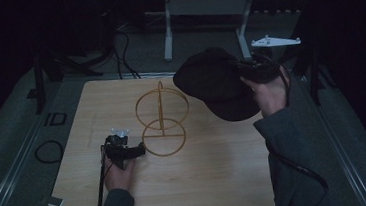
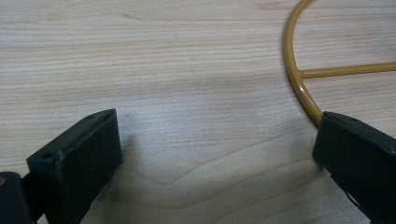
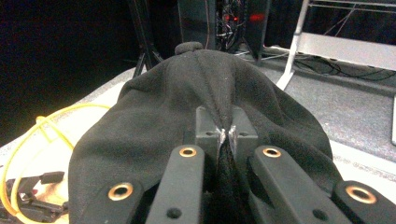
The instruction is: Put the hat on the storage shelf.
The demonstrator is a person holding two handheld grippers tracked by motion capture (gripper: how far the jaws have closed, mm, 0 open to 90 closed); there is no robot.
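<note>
Pinching a black cap (image 1: 217,82) at upper right, the right gripper (image 3: 227,135) held it aloft; the left gripper (image 2: 217,154) stood wide beside a yellow wire stand (image 1: 162,116), lower left.

Dim lab or test room: light wooden tabletop (image 1: 218,180) on grey carpet, grey metal bench frame (image 1: 203,11), black cables on floor (image 1: 124,53), tripod legs

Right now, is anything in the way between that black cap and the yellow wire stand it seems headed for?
Nothing visible. The right gripper holds the black cap in the air just right of the wire stand. The left gripper sits at the stand's base ring, below that path.
</note>
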